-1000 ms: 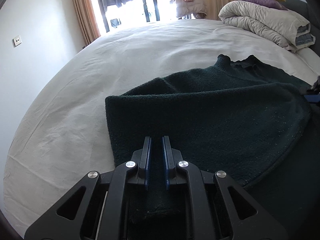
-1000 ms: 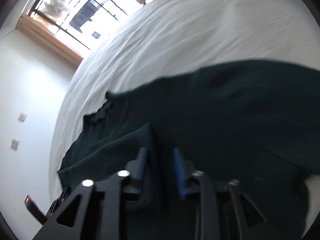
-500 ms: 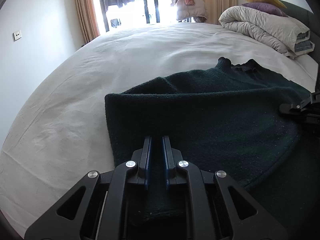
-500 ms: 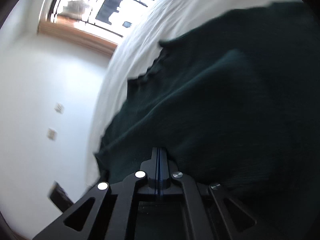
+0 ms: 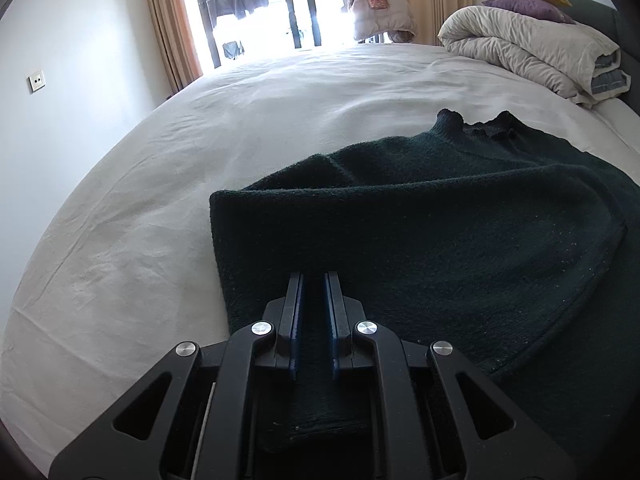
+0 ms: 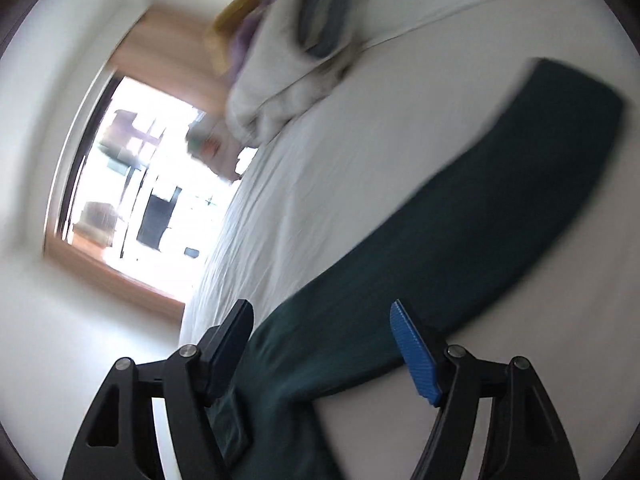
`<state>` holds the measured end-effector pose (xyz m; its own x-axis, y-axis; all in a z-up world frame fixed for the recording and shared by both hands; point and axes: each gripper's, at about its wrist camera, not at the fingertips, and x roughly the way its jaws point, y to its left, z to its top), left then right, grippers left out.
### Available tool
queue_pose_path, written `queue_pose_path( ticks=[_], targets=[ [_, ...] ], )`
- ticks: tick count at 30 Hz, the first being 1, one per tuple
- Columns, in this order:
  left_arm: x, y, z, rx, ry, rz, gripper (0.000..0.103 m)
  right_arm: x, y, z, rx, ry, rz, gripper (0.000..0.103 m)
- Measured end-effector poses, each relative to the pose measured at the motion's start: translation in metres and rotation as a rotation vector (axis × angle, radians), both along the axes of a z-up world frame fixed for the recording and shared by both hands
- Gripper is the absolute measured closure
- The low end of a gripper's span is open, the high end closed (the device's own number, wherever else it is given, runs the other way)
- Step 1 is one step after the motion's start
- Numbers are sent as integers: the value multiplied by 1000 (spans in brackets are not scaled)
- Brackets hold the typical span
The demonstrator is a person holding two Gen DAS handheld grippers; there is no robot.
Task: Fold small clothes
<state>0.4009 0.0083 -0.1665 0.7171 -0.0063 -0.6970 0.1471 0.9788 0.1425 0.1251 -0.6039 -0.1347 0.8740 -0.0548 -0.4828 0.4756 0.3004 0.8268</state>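
Observation:
A dark green knit sweater (image 5: 440, 232) lies on the white bed sheet (image 5: 200, 160), its lower part folded up over its body, collar at the far right. My left gripper (image 5: 314, 280) is shut on the sweater's near folded edge. In the blurred right wrist view, my right gripper (image 6: 322, 316) is open wide, and a sleeve of the sweater (image 6: 460, 240) stretches away between its fingers on the sheet.
A rolled duvet (image 5: 528, 48) with yellow and purple pillows sits at the bed's far right. A window with curtains (image 5: 280, 8) is beyond the bed. A wall (image 5: 60, 60) runs along the left.
My right gripper has opened, let go of the sweater and swung away from the body toward the sleeve. It has left the left wrist view. My left gripper has held still.

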Motion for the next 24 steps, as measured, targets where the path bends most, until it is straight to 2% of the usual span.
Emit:
queue_pose_path(
  ticks=[3, 5, 10, 12, 16, 18, 20, 21, 22, 23, 24],
  targets=[
    [1, -3, 0, 17, -2, 0, 93, -47, -42, -24, 106, 51, -124, 32],
    [1, -5, -1, 25, -3, 1, 93, -63, -55, -40, 165, 48, -170, 45],
    [4, -7, -2, 36, -4, 1, 93, -42, -56, -39, 147, 65, -162, 47],
    [5, -9, -2, 44, -3, 1, 93, -42, -76, -40, 152, 61, -166, 47],
    [6, -9, -3, 47, -3, -1, 93, -26, -80, -44, 160, 9, -184, 48],
    [5, -9, -3, 46, -3, -1, 93, -25, -84, -48, 167, -3, -198, 54],
    [6, -9, -3, 41, -3, -2, 93, -23, -88, -50, 156, -2, -202, 70],
    [6, -9, -4, 40, -3, -2, 93, -22, -87, -50, 147, 8, -206, 75],
    [7, -8, -4, 38, -3, -3, 93, -23, -86, -50, 128, 17, -212, 85],
    [7, -8, -4, 36, -2, -3, 93, -22, -83, -47, 98, 36, -226, 90],
    [7, -8, -4, 33, -3, -4, 93, -22, -80, -45, 80, 45, -233, 90]
  ],
)
